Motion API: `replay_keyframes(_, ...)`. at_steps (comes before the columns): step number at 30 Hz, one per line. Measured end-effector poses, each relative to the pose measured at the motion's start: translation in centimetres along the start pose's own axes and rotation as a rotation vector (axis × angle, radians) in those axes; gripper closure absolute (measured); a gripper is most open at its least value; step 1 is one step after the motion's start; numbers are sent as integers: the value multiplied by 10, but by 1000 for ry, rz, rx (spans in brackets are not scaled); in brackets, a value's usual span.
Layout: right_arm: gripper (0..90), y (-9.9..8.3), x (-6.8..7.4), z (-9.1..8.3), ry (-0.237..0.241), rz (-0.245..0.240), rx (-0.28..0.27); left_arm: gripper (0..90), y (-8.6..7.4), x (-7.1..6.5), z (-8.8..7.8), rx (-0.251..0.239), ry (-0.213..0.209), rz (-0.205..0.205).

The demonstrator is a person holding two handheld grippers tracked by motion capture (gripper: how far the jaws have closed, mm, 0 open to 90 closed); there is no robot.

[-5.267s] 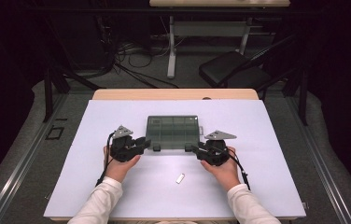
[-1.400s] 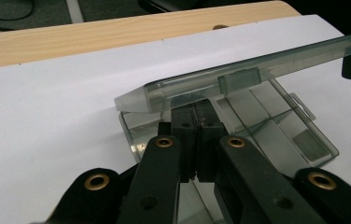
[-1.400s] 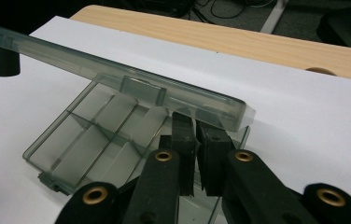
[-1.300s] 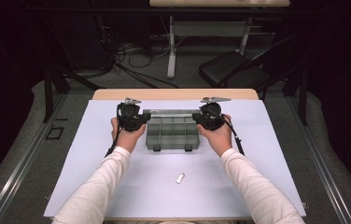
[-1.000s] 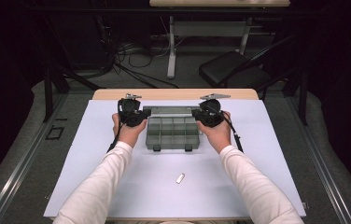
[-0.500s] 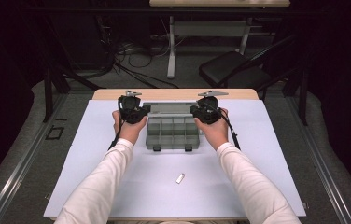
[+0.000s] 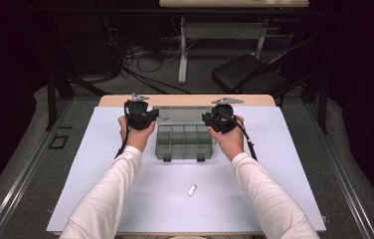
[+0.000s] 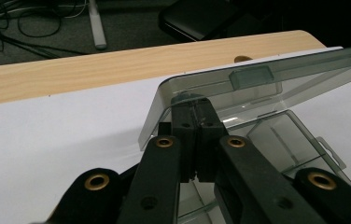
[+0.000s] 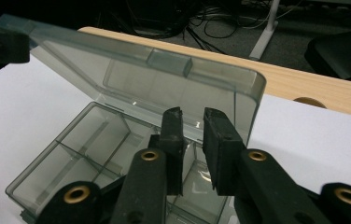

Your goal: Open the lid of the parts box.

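Lid (image 8: 257,88) up since before: left hand-held gripper (image 8: 194,107) clamped on it, right hand-held gripper (image 9: 193,122) slightly apart; swing back gently.

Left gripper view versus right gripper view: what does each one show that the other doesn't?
Left gripper view: the left gripper, jaws shut on the corner of the box's clear lid.

Right gripper view: the right gripper, jaws apart, in front of the lid, and more empty compartments.

Both: the raised lid, white mat and wooden table edge.

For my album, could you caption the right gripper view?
Open right gripper before the raised lid of a clear compartment box.
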State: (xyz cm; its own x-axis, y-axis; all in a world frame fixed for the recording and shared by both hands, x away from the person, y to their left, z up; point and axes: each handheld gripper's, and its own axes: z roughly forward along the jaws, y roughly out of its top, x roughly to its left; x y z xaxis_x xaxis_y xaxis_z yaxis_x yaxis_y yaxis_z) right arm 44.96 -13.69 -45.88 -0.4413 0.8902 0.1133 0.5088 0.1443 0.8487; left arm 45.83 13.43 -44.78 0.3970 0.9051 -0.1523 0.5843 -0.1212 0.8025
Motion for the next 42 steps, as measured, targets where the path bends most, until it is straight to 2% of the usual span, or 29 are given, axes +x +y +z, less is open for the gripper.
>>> replay_keyframes(5, 687, -8, -1, -3, 12, -16, 12, 891, 0, -1, 0, -15, 4, 0)
replay_keyframes(9, 605, -15, -4, -8, 24, -24, -2, 888, 0, -1, 1, -15, 3, 1)
replay_keyframes(12, 574, -19, -6, -10, 23, -64, -12, 886, 0, 0, 0, -10, -1, 2)
replay_keyframes(15, 575, -24, -9, -12, 20, -106, -33, 883, 0, 0, 1, -16, 6, -1)
replay_keyframes(17, 575, -27, -12, -12, 6, -115, -33, 882, 0, -1, 1, -15, 6, -2)
replay_keyframes(21, 578, -30, -18, -8, -11, -98, -21, 882, 0, -1, 0, -14, 6, 4)
replay_keyframes(25, 595, -31, -22, -3, -36, -105, -30, 882, 0, 0, 1, -16, 8, 2)
replay_keyframes(29, 637, -34, -26, 7, -75, -87, -47, 882, 0, 0, 2, -14, 13, 1)
replay_keyframes(34, 674, -37, -25, 18, -105, -112, -52, 882, 0, 0, 2, -16, 14, 3)
replay_keyframes(38, 693, -40, -28, 29, -117, -80, -56, 882, -1, 0, 3, -12, 16, 0)
replay_keyframes(42, 698, -44, -30, 38, -125, -68, -63, 881, -1, 0, 4, -18, 17, 3)
